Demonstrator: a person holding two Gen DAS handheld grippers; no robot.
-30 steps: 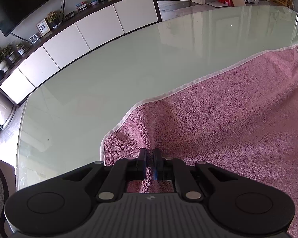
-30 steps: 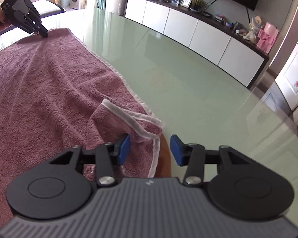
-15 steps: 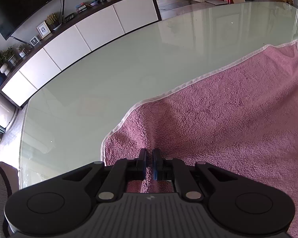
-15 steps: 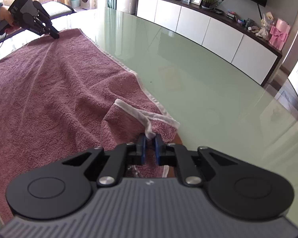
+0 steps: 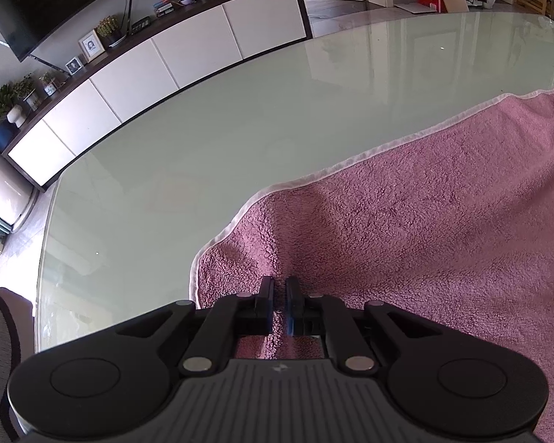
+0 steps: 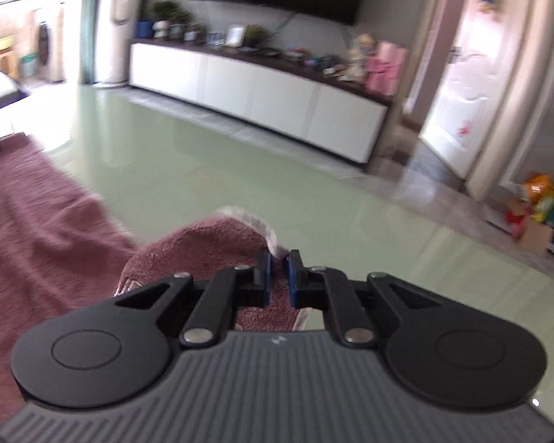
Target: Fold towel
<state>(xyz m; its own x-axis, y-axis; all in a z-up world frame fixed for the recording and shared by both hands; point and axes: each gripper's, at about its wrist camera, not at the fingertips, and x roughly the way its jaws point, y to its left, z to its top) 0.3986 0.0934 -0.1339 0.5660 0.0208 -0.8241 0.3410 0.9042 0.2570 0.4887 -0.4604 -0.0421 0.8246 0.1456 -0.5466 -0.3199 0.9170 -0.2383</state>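
Your towel (image 5: 424,229) lies on the table (image 5: 240,118), covering its near right part in the left wrist view, with bare tabletop to the left and beyond it. Your left gripper (image 5: 279,288) sits at the towel's near corner, pinching the cloth there. In the right wrist view, your right gripper (image 6: 278,258) holds another corner raised above the table, the rest of the towel trailing down to the left. Behind the table, a sideboard (image 6: 258,92) stands along the wall.

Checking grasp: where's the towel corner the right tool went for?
Right wrist view, centre: the towel corner is pinched in the right tool, lifted off the glass table.
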